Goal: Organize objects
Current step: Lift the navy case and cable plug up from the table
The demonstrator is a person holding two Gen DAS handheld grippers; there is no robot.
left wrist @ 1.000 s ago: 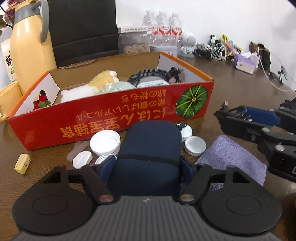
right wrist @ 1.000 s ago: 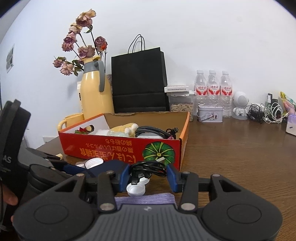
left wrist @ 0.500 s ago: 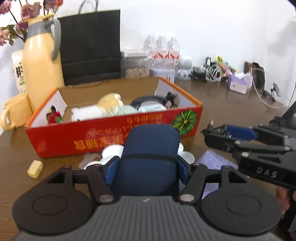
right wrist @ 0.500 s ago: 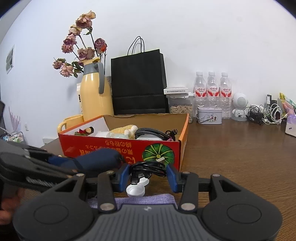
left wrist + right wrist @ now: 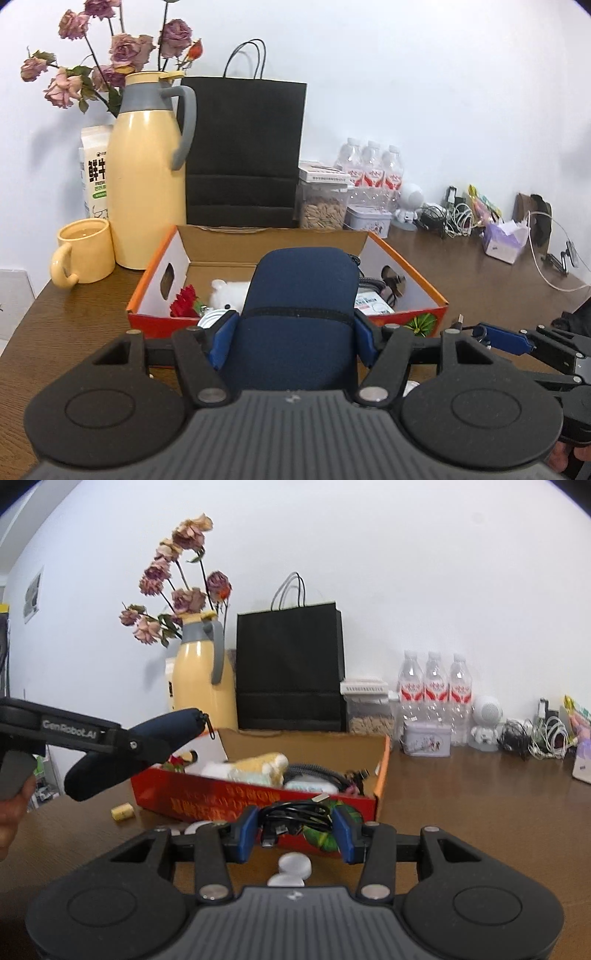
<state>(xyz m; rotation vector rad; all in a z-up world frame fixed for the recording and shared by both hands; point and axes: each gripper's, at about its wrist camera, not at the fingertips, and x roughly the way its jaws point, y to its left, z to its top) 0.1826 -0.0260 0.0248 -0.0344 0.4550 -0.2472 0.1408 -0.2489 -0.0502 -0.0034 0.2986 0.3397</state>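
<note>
My left gripper [image 5: 291, 332] is shut on a navy blue zip pouch [image 5: 299, 306] and holds it in the air in front of the red cardboard box [image 5: 159, 273]. From the right wrist view the pouch [image 5: 129, 753] hangs left of the box [image 5: 207, 797]. My right gripper [image 5: 295, 827] is shut on a coiled black cable [image 5: 295, 812], just before the box's front wall. In the box lie a plush toy [image 5: 255, 766], a red flower [image 5: 184, 301] and a black cord [image 5: 314, 771].
White lids [image 5: 293, 866] and a small yellow block [image 5: 122, 811] lie on the wooden table in front of the box. Behind it stand a yellow jug with dried roses [image 5: 147, 177], a yellow mug [image 5: 83, 251], a black paper bag [image 5: 245, 151], water bottles [image 5: 434, 698] and a tin [image 5: 426, 738].
My left gripper has lifted the blue pouch from table level up above the box's front edge. My right gripper has risen slightly with the cable.
</note>
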